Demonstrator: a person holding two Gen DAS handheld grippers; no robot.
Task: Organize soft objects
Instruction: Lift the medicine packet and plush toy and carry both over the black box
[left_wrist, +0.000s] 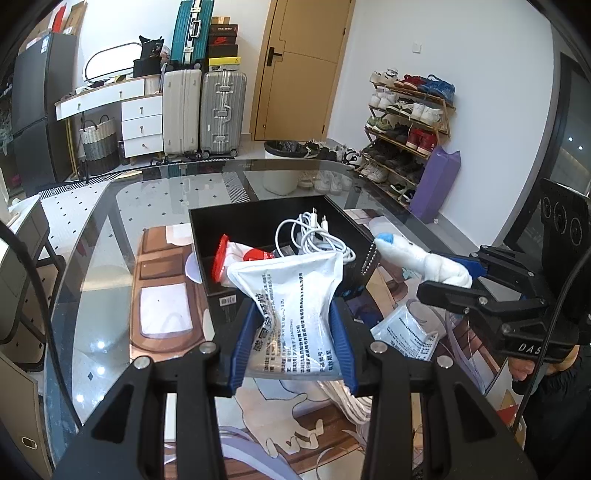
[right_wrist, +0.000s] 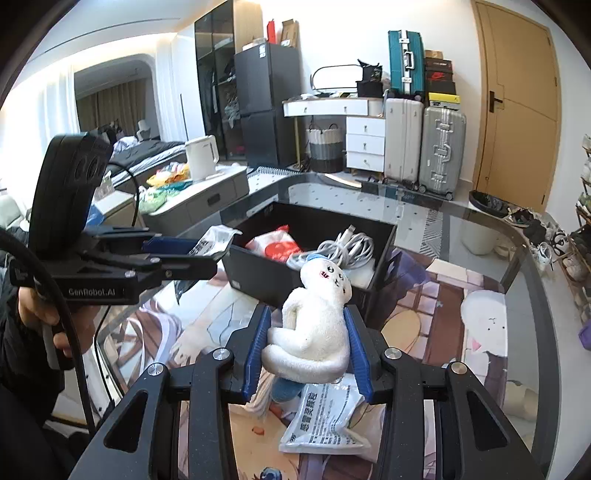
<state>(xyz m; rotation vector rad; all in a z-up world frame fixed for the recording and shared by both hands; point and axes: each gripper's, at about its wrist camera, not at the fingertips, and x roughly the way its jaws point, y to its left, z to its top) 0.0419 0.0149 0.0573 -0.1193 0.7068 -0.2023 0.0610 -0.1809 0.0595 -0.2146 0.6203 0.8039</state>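
My left gripper (left_wrist: 293, 325) is shut on a white printed pouch (left_wrist: 295, 306), held above the glass table just in front of the black box (left_wrist: 266, 218). My right gripper (right_wrist: 306, 343) is shut on a white plush toy (right_wrist: 314, 317) with a small face, lifted near the box's front right corner. In the left wrist view the plush toy (left_wrist: 417, 258) and right gripper (left_wrist: 458, 280) sit to the right of the box. In the right wrist view the left gripper (right_wrist: 207, 254) holds the pouch (right_wrist: 214, 240) at the box's left side. Inside the box lie a red-and-white bag (right_wrist: 275, 245) and a white cable coil (right_wrist: 351, 243).
Another white printed pouch (right_wrist: 328, 417) lies on the table under my right gripper. A printed mat (left_wrist: 162, 280) lies beneath the glass table top (left_wrist: 92, 258). Suitcases (left_wrist: 221, 110), a drawer unit and a shoe rack (left_wrist: 406, 122) stand beyond the table. A hand (right_wrist: 40, 314) grips the left tool.
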